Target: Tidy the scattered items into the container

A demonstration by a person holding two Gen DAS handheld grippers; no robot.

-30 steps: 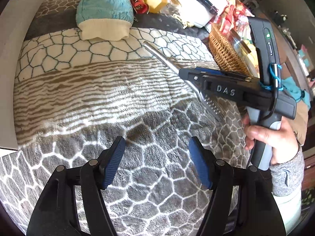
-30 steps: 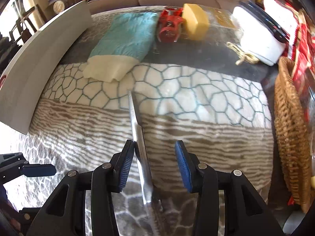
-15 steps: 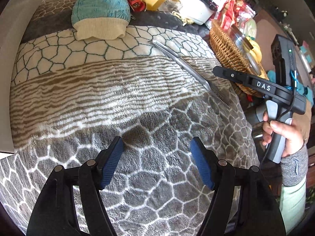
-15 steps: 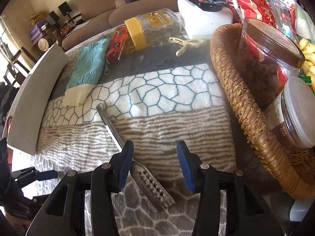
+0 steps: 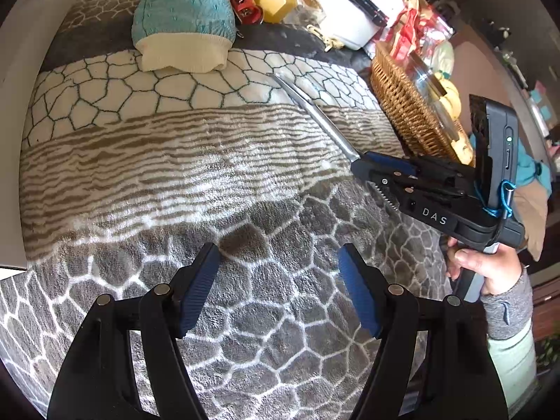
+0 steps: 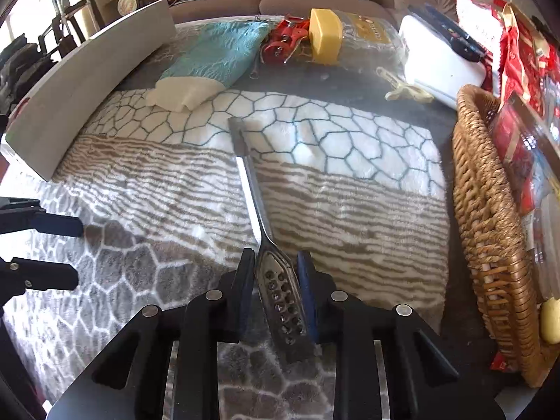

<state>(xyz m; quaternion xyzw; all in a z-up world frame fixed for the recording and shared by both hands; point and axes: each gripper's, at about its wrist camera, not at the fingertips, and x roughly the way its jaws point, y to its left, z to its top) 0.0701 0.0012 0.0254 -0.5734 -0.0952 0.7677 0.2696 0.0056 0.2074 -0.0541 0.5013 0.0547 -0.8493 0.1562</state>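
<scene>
A long metal slotted spatula [image 6: 250, 189] lies on the patterned blanket, its handle pointing away from me; it also shows in the left wrist view [image 5: 315, 115]. My right gripper [image 6: 275, 273] is shut on the spatula's perforated blade; it also shows in the left wrist view [image 5: 371, 171]. My left gripper [image 5: 278, 280] is open and empty above the grey part of the blanket. A wicker basket [image 6: 486, 217] holding jars and packets stands at the right; it also shows in the left wrist view [image 5: 402, 105].
At the far end lie a teal and cream cloth [image 5: 183, 31], a red clamp [image 6: 283, 38], a yellow-lidded jar [image 6: 327, 35], a white box [image 6: 441, 59] and a cream clip [image 6: 402, 87]. A white board [image 6: 80, 80] borders the left side.
My right gripper swung back from the basket side and closed on the spatula's blade; half a second ago it was open beside the blade. The left gripper stayed open.
</scene>
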